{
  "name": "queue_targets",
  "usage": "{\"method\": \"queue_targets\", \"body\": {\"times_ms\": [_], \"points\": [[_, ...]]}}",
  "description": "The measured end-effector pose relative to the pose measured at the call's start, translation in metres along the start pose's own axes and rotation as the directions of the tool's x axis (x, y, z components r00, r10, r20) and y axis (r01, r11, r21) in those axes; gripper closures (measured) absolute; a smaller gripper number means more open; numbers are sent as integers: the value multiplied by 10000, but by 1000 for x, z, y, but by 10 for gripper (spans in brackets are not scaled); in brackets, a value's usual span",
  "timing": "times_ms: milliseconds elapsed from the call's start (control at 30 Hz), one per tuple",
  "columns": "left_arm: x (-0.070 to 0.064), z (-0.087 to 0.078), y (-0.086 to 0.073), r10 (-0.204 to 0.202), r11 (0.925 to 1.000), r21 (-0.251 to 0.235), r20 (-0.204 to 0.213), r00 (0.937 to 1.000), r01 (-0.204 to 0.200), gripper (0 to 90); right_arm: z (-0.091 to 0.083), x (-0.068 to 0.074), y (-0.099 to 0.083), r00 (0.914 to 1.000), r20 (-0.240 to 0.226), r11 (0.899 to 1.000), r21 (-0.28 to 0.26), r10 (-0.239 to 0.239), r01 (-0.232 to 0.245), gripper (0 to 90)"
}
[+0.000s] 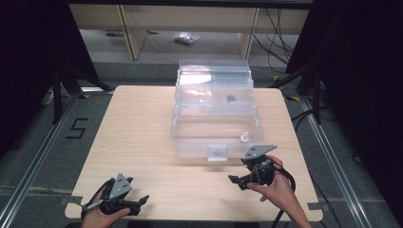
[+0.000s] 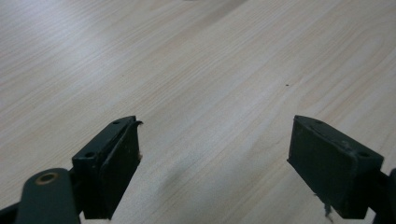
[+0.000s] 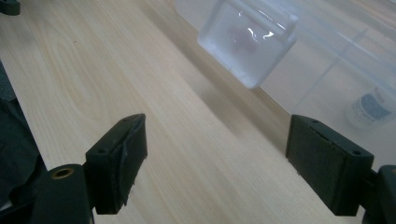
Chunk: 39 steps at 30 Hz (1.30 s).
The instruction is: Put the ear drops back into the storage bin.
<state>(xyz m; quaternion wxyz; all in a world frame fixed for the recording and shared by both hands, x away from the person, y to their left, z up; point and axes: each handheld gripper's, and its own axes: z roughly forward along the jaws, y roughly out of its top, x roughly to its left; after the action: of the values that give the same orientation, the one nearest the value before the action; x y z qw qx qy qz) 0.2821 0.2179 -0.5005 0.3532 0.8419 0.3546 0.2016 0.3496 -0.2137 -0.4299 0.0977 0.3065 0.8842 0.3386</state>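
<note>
Count: two grippers, one clear plastic box (image 1: 216,128) with its lid up, one latch (image 1: 217,152) on the box's front wall, one small bottle (image 1: 244,137) inside the box at its front right corner, one dark small item on the upper tray (image 1: 231,99), too small to identify.

Left gripper (image 1: 142,202) sits at the near left corner of the table (image 1: 142,123), jaws wide apart, nothing between them; the left gripper view shows bare wood under the gap (image 2: 215,154). Right gripper (image 1: 236,181) is held just in front of the box's near right corner, jaws also wide, empty. In the right gripper view (image 3: 217,163) the latch (image 3: 245,39) hangs ahead of the jaws and the bottle (image 3: 369,109) shows through the clear wall at right.

Surface: light wood-grain tabletop, rounded corners. Room: grey floor, a "5" marked on the floor at left, metal rails either side, black curtains, wooden shelf legs and cables behind, a plastic bag on the floor at the back.

Box: centred on the far half of the table, long axis left-right, latch side facing the person, lid hinged at the far edge and standing up. Right gripper points left along the box front.
</note>
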Motion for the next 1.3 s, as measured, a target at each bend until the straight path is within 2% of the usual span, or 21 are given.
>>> {"method": "queue_targets", "body": {"times_ms": [167, 200, 233, 300, 333, 467, 500, 533, 600, 633, 667, 733, 800, 833, 933, 1033, 1067, 1100, 1167, 1267, 1300], "points": [[0, 1, 0, -8, 10000, -97, -100, 10000, 7, 160, 0, 1, -6, 9999, 159, 9999, -156, -26, 29, 214], [0, 1, 0, -4, 10000, -62, -32, 10000, 4, 160, -1, 3, -8, 9992, 157, 9993, -33, 369, -369, 214], [0, 1, 0, -4, 10000, -62, -32, 10000, 4, 160, -1, 3, -8, 9992, 157, 9993, -33, 369, -369, 214], [2, -2, 1, 375, 9989, 290, 52, 9993, -376, 160, 1, 1, -11, 9999, 57, 9997, -221, 94, -92, 214], [2, -3, 1, 389, 9988, 291, 55, 9992, -390, 160, 0, 3, -15, 9986, 179, 9984, -294, 490, -485, 216], [2, -3, 1, 387, 9988, 293, 53, 9992, -388, 160, -2, 2, -20, 9991, 48, 9988, -234, 432, -430, 215], [2, -3, 1, 391, 9988, 287, 57, 9992, -392, 160, -1, 4, -22, 9978, 98, 9971, -391, 657, -653, 215], [2, -3, 1, 393, 9988, 285, 55, 9992, -394, 160, 0, 2, -23, 9995, 21, 9985, -440, 316, -314, 214], [2, -3, 1, 384, 9989, 278, 52, 9992, -386, 160, 1, 2, -27, 9989, 129, 9977, -513, 449, -441, 214], [2, -3, 0, 376, 9989, 267, 51, 9993, -377, 160, 0, 5, -29, 9964, 76, 9963, -190, 839, -837, 212], [2, -3, 0, 376, 9989, 267, 51, 9993, -377, 160, 2, 3, -31, 9983, 18, 9978, -323, 585, -584, 212], [2, -3, 1, 387, 9989, 276, 52, 9992, -388, 160, 2, 2, -32, 9989, -2, 9985, -266, 476, -476, 212], [2, -3, 1, 383, 9989, 274, 55, 9993, -384, 160, 3, 4, -35, 9976, 143, 9969, -420, 670, -664, 211], [2, -2, 1, 377, 9989, 277, 61, 9993, -378, 160, 3, 4, -37, 9986, -19, 9975, -473, 520, -520, 210], [2, -2, 0, 359, 9990, 256, 66, 9993, -361, 160, 1, 5, -38, 9981, 73, 9976, -317, 611, -609, 206], [2, -2, 0, 360, 9990, 261, 61, 9993, -361, 160, 4, 6, -42, 9990, 166, 9974, -582, 425, -415, 205], [2, -2, 0, 358, 9990, 266, 65, 9993, -360, 160, 3, 9, -43, 9963, -36, 9959, -287, 858, -858, 205], [-1, 0, 0, 54, 10000, 18, 0, 10000, -54, 160, 5, 7, -46, 9982, 34, 9976, -370, 595, -593, 203], [-1, 0, 0, 54, 10000, 16, 5, 10000, -54, 160, 7, 7, -49, 9991, 54, 9980, -461, 427, -424, 202], [2, -2, 0, 347, 9991, 259, 93, 9994, -349, 160, 5, 7, -51, 9981, -83, 9980, -161, 614, -616, 199], [-1, 1, 0, 21, 10000, -44, -67, 10000, -21, 160, 6, 8, -54, 9967, -17, 9967, -36, 813, -813, 193]]}}
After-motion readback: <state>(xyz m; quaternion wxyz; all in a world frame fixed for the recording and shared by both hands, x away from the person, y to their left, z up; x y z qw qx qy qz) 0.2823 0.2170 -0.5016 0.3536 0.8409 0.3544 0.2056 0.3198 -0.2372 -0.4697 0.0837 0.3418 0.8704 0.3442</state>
